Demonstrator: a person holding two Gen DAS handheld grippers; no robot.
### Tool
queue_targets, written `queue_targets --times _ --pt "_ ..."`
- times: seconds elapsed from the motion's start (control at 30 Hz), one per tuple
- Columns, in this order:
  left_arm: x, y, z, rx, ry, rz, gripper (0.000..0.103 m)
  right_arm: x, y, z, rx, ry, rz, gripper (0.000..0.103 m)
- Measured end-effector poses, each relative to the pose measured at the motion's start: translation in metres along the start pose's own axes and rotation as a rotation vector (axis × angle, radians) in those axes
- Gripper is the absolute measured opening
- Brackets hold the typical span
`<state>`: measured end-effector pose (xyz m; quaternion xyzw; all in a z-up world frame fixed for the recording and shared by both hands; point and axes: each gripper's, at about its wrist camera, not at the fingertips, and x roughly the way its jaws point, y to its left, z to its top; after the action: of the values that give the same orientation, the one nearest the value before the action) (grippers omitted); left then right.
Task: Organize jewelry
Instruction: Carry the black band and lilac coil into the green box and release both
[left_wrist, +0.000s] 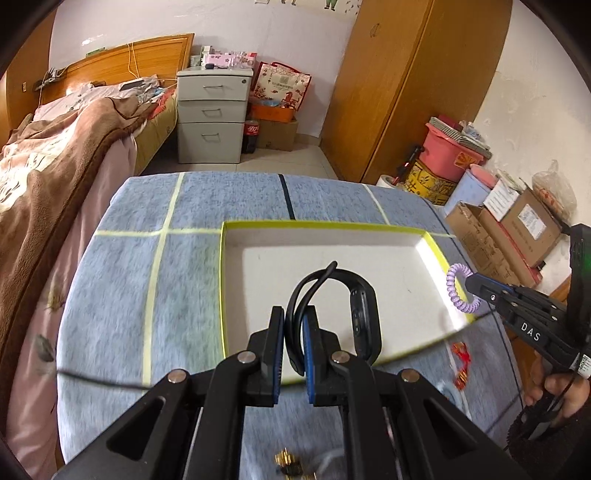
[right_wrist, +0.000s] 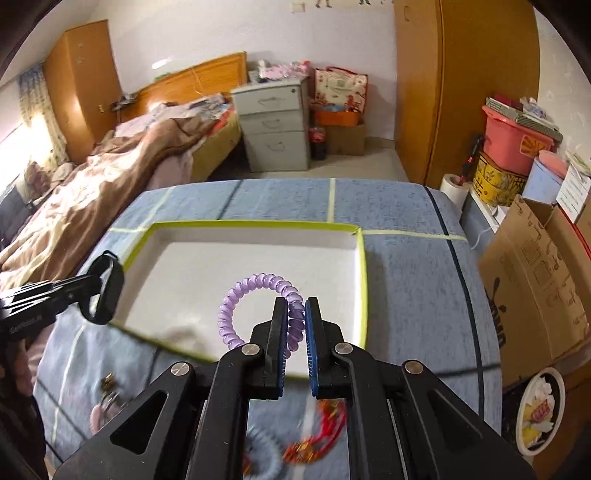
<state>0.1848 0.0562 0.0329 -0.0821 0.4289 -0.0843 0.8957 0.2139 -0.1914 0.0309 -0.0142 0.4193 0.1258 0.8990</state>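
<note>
A white tray with a yellow-green rim (left_wrist: 436, 243) (right_wrist: 364, 266) lies on the blue cloth table. My left gripper (left_wrist: 294, 314) is shut on the strap of a black smart band (left_wrist: 364, 314) and holds it over the tray's near part; the band also shows in the right wrist view (right_wrist: 107, 291). My right gripper (right_wrist: 296, 306) is shut on a purple spiral hair tie (right_wrist: 236, 295) above the tray's near right part; the tie also shows in the left wrist view (left_wrist: 458, 291).
A red charm bracelet (right_wrist: 321, 432) (left_wrist: 461, 365), gold pieces (left_wrist: 286, 461) and other small jewelry (right_wrist: 107, 391) lie on the cloth near the front edge. A bed (left_wrist: 55, 155) is to the left, cardboard boxes (right_wrist: 532, 288) to the right.
</note>
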Motion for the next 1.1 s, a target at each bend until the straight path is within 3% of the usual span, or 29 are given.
queue_targets --times 0.43,1.1 --pt "0.058 0.010 0.024 -0.032 0.061 0.017 0.010 0.065 -0.016 0.021 -0.026 0.078 -0.046 0.009" --pt "0.084 0.013 0.027 -0.049 0.114 0.050 0.011 0.088 -0.018 0.023 -0.057 0.109 -0.067 0.010"
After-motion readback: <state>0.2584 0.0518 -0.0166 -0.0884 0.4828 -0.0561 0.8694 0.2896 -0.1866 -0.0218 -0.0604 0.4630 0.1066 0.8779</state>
